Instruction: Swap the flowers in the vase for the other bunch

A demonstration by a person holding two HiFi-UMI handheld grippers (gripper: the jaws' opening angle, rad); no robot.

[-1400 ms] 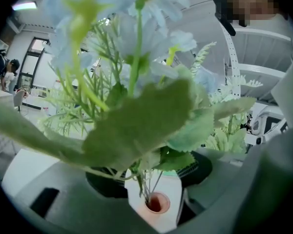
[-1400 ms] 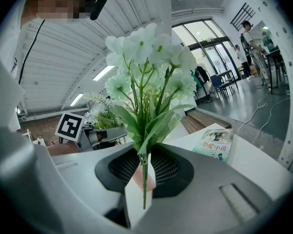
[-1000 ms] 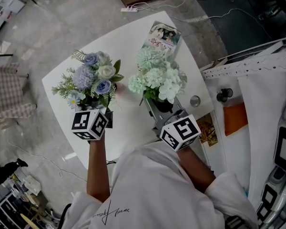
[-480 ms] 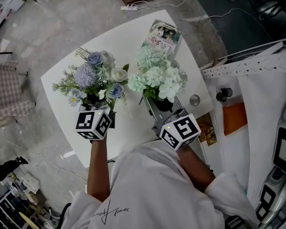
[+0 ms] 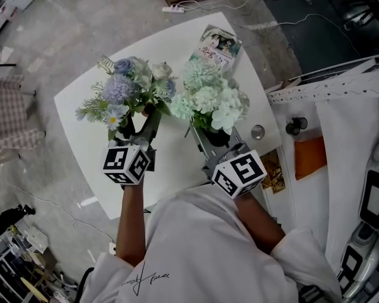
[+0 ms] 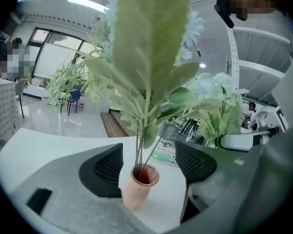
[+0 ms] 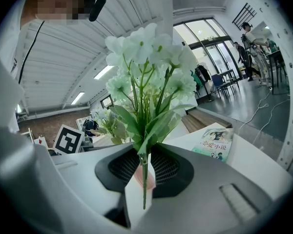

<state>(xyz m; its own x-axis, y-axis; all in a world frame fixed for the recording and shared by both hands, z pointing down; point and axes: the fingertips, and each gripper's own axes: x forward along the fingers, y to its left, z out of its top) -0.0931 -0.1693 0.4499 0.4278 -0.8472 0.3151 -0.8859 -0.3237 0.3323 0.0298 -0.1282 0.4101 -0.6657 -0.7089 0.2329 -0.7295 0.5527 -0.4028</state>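
Left gripper view: vase (image 6: pixel 137 188) between fingers (image 6: pixel 104 171).

Bright, even light, soft shadows; gripper views bend toward dark, vignetted edges.

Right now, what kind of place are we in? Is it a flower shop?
Probably not a shop: it looks like a big workshop or lab hall. The floor is bare concrete, loose cables trail across it past the white table, and tall glass doors show beyond.

blue bunch (image 5: pixel 127 92) beside white bunch (image 5: pixel 210 98), book (image 5: pixel 216 45) beyond
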